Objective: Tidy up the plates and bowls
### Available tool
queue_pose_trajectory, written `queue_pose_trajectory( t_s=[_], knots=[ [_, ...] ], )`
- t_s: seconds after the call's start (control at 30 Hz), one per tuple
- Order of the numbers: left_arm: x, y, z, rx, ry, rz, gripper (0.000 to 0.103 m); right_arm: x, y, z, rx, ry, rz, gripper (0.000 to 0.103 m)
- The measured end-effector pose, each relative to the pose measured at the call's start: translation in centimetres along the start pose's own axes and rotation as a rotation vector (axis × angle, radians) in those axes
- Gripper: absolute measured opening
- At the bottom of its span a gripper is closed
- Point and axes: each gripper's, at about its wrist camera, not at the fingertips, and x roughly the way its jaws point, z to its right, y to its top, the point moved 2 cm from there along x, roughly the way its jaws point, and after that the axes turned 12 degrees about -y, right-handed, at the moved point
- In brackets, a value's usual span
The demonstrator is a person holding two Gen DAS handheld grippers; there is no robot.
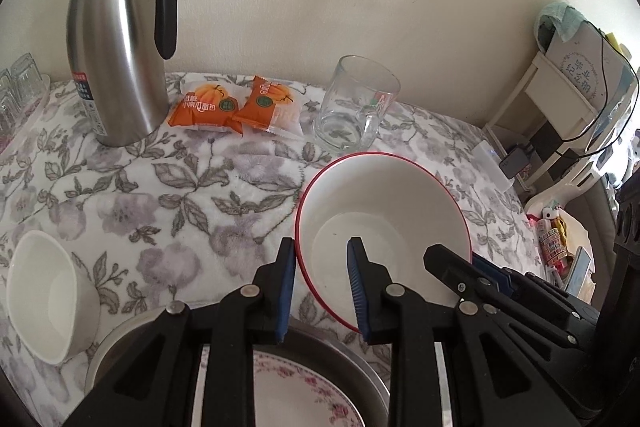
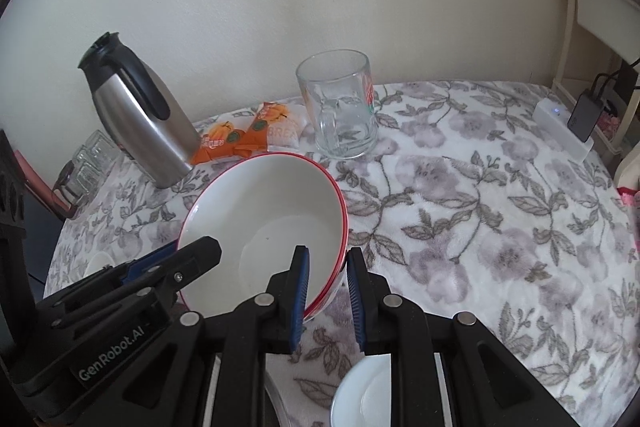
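Both hand-held grippers, left (image 1: 322, 285) and right (image 2: 328, 293), clamp opposite rims of the red-rimmed bowl (image 1: 380, 211) above the table (image 1: 160, 195).

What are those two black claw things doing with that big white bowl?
A person is holding two grippers, and both pinch the red-rimmed bowl. The left gripper grips one side of the rim, the right gripper the other. The bowl hangs tilted above the flowery tablecloth, with a flowered plate just below.
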Motion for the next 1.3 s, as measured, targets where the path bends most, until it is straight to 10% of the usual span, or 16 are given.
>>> queue_pose_trajectory(
  t_s=[1.3],
  knots=[
    [-9.6,-9.4,3.3,0.036,-0.013,0.063,0.029,-10.0,-9.2,0.5,-0.016,0.054,0.050,0.021]
  ],
)
